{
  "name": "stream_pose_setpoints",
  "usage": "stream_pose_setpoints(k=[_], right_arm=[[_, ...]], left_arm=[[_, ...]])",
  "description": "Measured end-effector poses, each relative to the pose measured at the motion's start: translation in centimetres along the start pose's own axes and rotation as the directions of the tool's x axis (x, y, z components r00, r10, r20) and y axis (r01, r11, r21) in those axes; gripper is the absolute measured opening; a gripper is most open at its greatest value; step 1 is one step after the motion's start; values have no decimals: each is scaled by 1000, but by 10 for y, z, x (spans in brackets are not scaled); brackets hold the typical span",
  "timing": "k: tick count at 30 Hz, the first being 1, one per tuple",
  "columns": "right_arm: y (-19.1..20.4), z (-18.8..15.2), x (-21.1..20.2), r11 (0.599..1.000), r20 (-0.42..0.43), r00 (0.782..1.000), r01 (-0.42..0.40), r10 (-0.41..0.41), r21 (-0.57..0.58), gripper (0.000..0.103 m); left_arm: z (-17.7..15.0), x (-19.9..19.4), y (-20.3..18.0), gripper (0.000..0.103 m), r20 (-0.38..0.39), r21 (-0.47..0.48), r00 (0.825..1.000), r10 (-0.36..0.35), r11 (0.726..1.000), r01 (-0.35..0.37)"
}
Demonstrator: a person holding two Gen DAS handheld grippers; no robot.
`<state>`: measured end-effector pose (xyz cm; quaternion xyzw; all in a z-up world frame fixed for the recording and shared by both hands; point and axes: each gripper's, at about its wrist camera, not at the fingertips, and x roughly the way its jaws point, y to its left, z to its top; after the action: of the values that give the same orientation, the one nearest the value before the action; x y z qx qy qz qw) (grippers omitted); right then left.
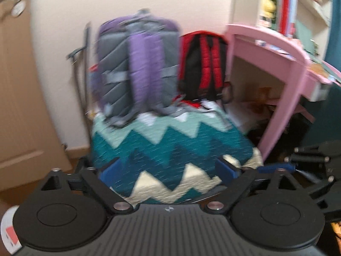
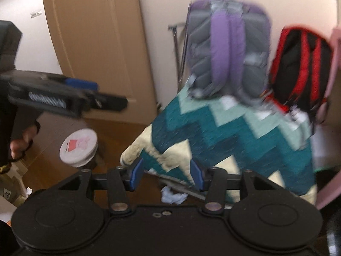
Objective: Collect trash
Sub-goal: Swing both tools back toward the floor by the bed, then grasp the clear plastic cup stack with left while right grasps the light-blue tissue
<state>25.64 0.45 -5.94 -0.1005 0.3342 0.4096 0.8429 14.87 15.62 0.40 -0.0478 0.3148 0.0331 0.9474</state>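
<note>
Hovering above a bedroom floor, the right hand-held gripper point(image 2: 166, 173) had its two blue-padded fingers spread wide apart with nothing between them. Just below that gap, on the wooden floor point(image 2: 119, 132) at the foot of the bed, lay a crumpled pale-blue tissue point(image 2: 173, 196), seemingly the piece of trash to be gathered. It sat close under the fingertips and a little to the right of centre, partly tucked beneath the edge of the hanging blanket point(image 2: 223, 132), so the gripper appeared to be aimed down at it, ready for a pickup.

The left hand-held gripper point(image 1: 168, 170) was likewise spread wide and held nothing; in the right wrist view it reached in from the left at a higher level, apparently kept clear as the spare hand. Near it on the floor stood a small bin with a white cartoon-printed lid point(image 2: 78, 147), a likely place for the trash, well to the left of the tissue. A smaller white scrap point(image 2: 28, 191) lay at the far left edge.

Beyond the grippers, the teal and cream zigzag blanket covered the bed, with a purple and grey backpack point(image 1: 137, 64) and a red and black backpack point(image 1: 202, 64) propped against the wall. A pink bench point(image 1: 277, 53) stood to the right. Both views were blurred.
</note>
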Motion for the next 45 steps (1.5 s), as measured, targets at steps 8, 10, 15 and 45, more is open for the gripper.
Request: stream_pose_setpoints(k=[8,10,15,45], right_arm=[[5,-45,132,992,-131,991,-3,19,123,48],[1,-57,164,989,-162,987,17,8,150,48],[-12,-89,241,978,-237,971,73,-26,194,48],[-87,-218,524,789,-473,875,358,-98,499,47]], left_arm=[[-69,68,118,101,-91,-154,990,110,980,-123],[-89,89,146,101,-132,-194,982,132,969,-156],[-151,146,204,101,-237,-232,953,187,942,-242],[-387,382,311,101,-654,-247,738,165,876,-415]])
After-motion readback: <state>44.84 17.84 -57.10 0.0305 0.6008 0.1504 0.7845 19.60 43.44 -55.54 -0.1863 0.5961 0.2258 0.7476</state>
